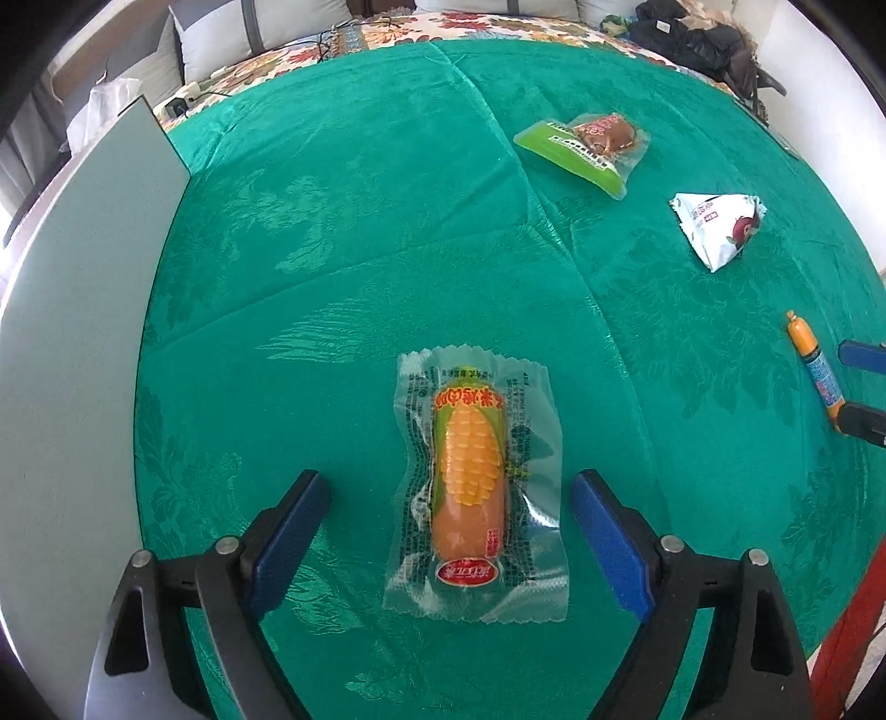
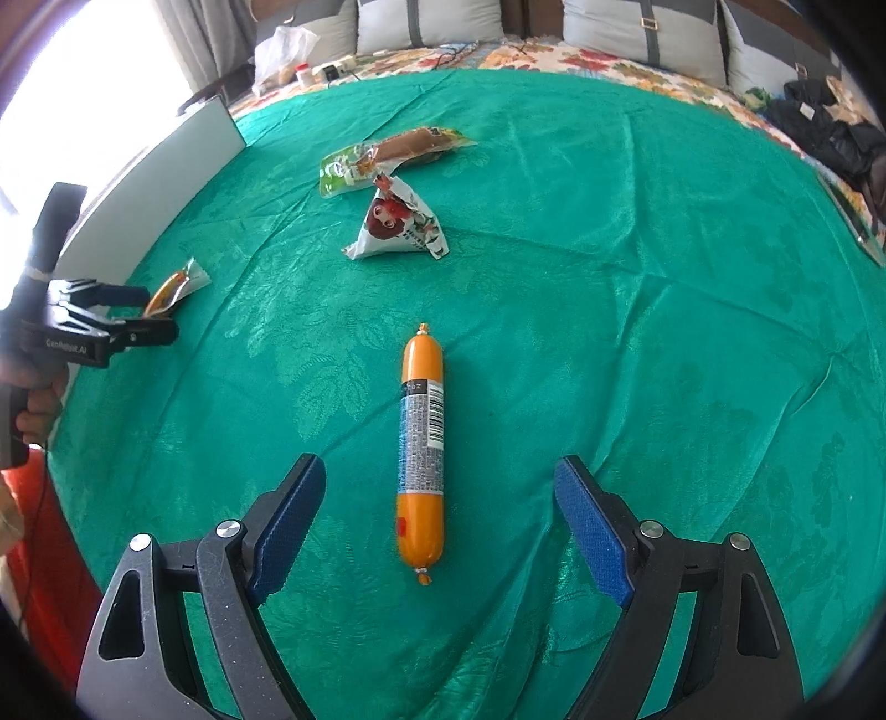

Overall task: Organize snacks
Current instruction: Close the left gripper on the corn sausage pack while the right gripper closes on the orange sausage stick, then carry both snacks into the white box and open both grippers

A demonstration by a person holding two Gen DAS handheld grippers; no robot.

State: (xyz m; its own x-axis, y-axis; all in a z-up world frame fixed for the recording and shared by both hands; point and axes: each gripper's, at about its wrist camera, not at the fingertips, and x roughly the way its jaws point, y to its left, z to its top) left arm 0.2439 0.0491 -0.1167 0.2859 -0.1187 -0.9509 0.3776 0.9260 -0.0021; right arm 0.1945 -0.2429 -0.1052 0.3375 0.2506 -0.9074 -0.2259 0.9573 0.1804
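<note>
Green tablecloth (image 2: 637, 310), floral bedspread (image 2: 587, 61), pillows (image 2: 426, 22)

Green-clothed table (image 2: 609, 277) (four snacks (image 2: 422, 443)).

Corn sausage pack (image 2: 176, 285) half hidden behind left tongs (image 2: 148, 317); person's hand (image 2: 34, 412) cut off by edge.

On the black body of the left gripper (image 2: 138, 318), seen from the right wrist view, small white letters read "GenRobot.AI". The clear plastic packet with the corn-shaped sausage (image 1: 476, 487) carries red Chinese characters on a yellow band and a red oval brand mark, too small to read surely. The long orange sausage stick (image 2: 422, 454) has a barcode label; its digits are not readable.
</note>
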